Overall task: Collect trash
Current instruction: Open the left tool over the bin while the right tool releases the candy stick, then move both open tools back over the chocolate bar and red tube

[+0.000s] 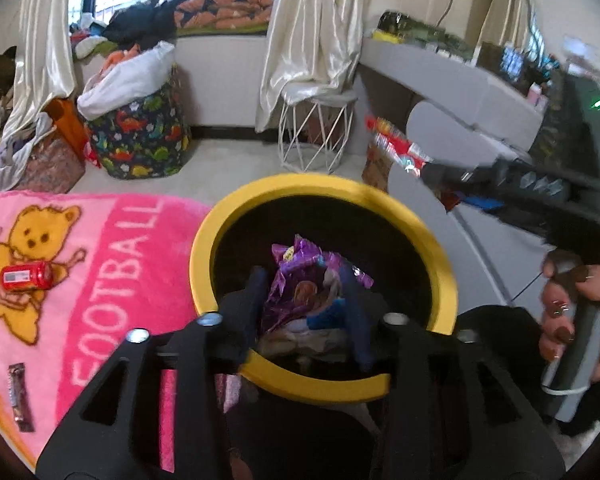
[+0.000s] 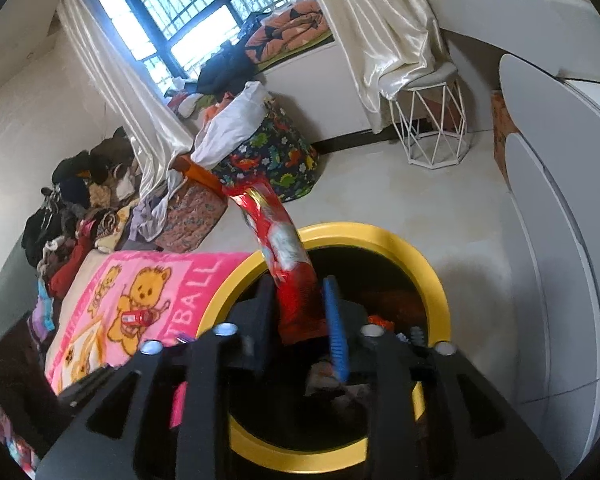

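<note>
Over the yellow-rimmed bin (image 1: 440, 264), left claw (image 1: 306, 312) spread around crinkled purple wrapper (image 1: 300, 280) (glossy) — right claw (image 2: 300, 320) spread, red wrapper (image 2: 284, 256) between.

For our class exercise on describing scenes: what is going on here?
A person is clearing trash with two handheld grippers. The left gripper has a crinkled purple snack wrapper between its fingers over the round yellow-rimmed bin. The right gripper has a long red foil wrapper above the same bin. A red can and a small brown bar wrapper lie on the pink bear blanket.
</note>
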Demonstrator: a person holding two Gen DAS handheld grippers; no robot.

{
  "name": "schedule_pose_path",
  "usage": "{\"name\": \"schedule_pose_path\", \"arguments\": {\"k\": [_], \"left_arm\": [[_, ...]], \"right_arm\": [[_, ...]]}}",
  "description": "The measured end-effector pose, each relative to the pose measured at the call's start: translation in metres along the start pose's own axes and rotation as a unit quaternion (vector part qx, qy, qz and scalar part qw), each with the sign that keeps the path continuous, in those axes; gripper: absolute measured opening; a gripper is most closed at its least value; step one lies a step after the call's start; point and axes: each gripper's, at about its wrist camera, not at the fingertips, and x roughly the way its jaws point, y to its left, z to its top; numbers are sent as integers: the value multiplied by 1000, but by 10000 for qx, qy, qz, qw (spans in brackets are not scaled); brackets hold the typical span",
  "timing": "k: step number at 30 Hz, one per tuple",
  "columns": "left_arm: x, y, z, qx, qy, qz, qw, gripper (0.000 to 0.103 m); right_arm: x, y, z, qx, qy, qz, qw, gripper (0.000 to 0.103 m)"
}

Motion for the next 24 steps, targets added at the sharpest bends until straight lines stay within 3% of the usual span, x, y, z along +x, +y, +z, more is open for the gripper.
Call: {"name": "schedule_pose_path", "arguments": {"k": [5, 9, 15, 24], "left_arm": [[-1, 6, 1, -208, -41, 91, 9997, 92], [-12, 8, -1, -330, -183, 229, 9990, 92], [-29, 8, -4, -428, -360, 371, 9977, 92], [-55, 18, -3, -456, -636, 616, 9950, 92]], "right_arm": [[-5, -12, 4, 273, -170, -8, 9995, 65], [-10, -18, 8, 359, -356, -134, 9986, 73], [-19, -5, 8, -15, -710, -391, 9967, 84], [-18, 15, 3, -497, -773, -285, 9954, 89]]}}
